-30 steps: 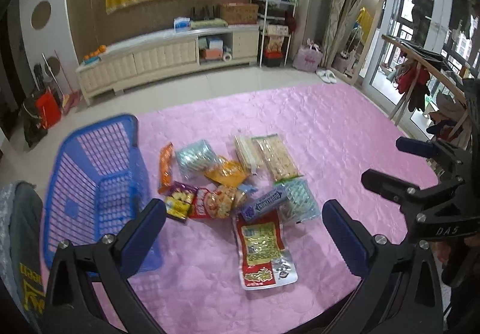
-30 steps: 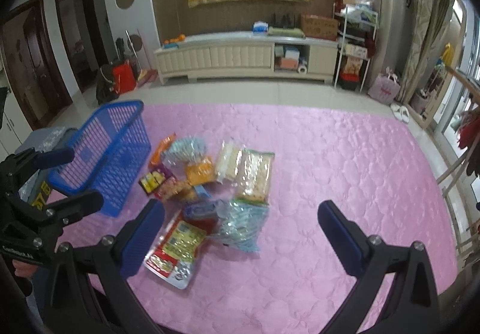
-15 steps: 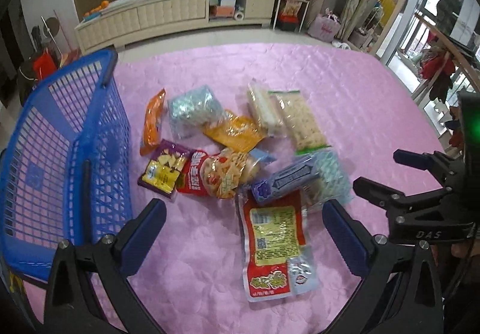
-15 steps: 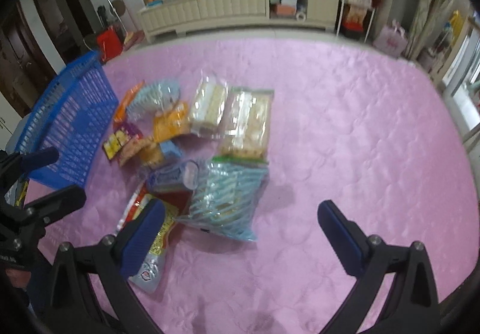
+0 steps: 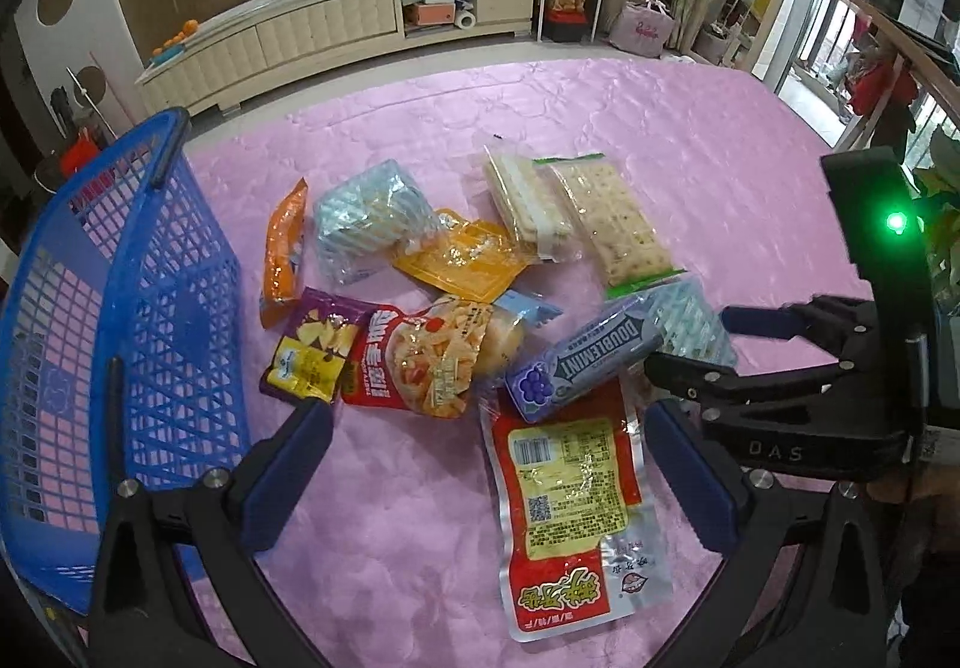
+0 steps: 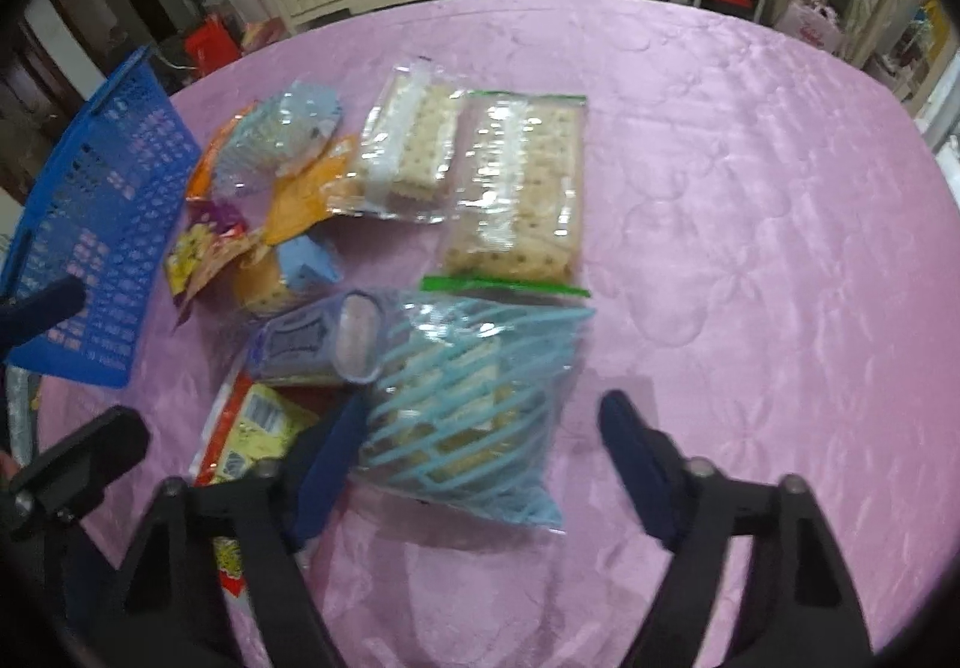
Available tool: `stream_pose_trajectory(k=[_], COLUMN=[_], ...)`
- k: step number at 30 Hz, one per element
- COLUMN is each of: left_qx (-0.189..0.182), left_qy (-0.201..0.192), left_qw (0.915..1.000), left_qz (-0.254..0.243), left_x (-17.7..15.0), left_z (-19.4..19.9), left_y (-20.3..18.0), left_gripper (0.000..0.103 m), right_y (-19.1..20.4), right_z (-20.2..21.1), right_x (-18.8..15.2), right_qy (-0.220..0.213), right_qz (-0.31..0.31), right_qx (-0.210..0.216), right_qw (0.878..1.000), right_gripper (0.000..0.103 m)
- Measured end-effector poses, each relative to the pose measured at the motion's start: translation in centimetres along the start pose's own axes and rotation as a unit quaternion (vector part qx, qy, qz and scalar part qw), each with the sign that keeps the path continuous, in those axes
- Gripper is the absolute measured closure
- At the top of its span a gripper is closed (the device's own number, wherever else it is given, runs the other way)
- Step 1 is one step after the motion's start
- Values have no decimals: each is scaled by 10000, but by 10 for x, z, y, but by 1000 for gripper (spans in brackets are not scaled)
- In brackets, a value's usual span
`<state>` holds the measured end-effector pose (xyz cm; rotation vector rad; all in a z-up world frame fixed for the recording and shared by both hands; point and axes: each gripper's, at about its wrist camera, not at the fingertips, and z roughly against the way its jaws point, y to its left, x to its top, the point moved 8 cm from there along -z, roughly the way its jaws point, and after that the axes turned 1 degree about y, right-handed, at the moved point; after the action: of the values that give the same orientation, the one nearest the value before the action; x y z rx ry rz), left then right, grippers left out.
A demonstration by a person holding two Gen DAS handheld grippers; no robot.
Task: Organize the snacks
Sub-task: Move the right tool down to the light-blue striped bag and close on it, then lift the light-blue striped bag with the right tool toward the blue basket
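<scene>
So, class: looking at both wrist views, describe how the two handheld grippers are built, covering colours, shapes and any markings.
Both are black frames with silver screw heads. The left gripper and the right gripper each have two angled arms ending in dark blue padded fingers. Seen from the left view, the right gripper's body carries white letters "DAS" and a black box with a lit green light.

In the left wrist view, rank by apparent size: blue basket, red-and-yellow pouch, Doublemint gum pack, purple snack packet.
1. blue basket, clearly largest, though partly cropped at the frame edge.
2. red-and-yellow pouch, nearest the camera, which enlarges it.
3. Doublemint gum pack.
4. purple snack packet, close to the gum pack, so this order is unsure.
</scene>
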<state>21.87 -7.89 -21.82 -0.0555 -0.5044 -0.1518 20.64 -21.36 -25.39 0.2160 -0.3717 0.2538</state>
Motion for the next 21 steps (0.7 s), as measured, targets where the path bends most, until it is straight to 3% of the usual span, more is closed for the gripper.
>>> stream_pose_trajectory(k=[10,21], left_qx=[22,117], left_qy=[-14,-349], left_qw=[10000,9993], left_qz=[62,8], left_x=[5,42], left_z=[6,40], left_y=[0,5], left_gripper=[0,0], right_y=[-10,-22], right_z=[23,67], right_x=[-6,10], right_qy=[-123,-510], right_qz=[-133,-216], right_qx=[184,278], right_qw=[9997,9981], right_gripper=[44,44])
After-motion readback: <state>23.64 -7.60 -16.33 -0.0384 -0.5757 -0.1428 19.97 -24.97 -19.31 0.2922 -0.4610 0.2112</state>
